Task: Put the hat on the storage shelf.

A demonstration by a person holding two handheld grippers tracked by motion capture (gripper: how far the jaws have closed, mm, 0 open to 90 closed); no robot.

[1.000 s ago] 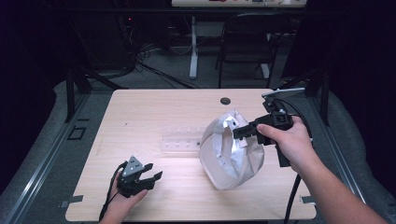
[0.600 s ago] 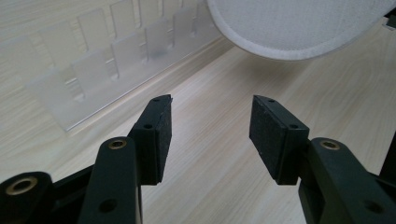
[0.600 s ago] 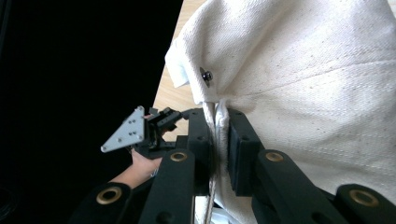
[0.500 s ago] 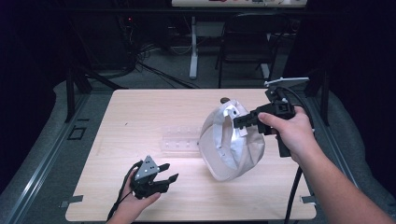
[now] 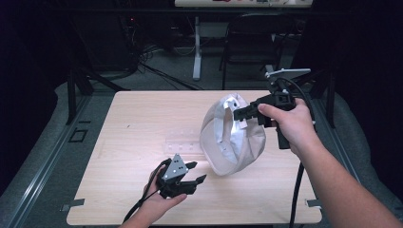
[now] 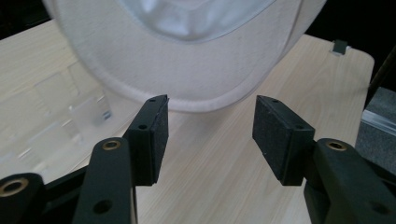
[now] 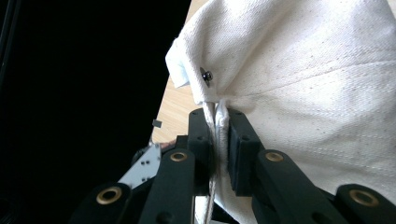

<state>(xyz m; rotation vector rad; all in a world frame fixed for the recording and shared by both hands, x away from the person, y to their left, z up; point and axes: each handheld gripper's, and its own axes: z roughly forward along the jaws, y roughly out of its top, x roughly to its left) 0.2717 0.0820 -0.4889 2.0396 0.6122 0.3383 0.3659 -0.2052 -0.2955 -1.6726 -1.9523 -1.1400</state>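
- My right gripper [image 5: 240, 114] was clamped hard on a fold of the white cloth bag [image 5: 231, 137] at its upper rim, near a small dark rivet [image 7: 206, 74]; the bag hung from that pinch, its mouth facing my left gripper [image 5: 196, 172], its lower edge seemingly just brushing the table [image 5: 142, 118], though I could not tell for sure.
- My left gripper held nothing; its jaws had just been opening and stood wide, a little short of the bag's lower hem, with only bare wood between the pads [image 6: 159, 135].
- I judged the single pinch the weak point; the fold was thin, and a tug from the left side could have pulled the cloth free and dropped the bag.
- If the left jaws closed too early they would have caught air, or only the outer hem, leaving the mouth shut; the hem curved away from them.
- A clear plastic piece [image 5: 183, 145] lay on the table just beside the bag, towards my left gripper; a swinging bag could have swept it aside.
- The table was pale wood, mostly bare around the bag; beyond the bag the room was dark, with a chair [image 5: 252, 33], desk legs and loose cables on the floor.
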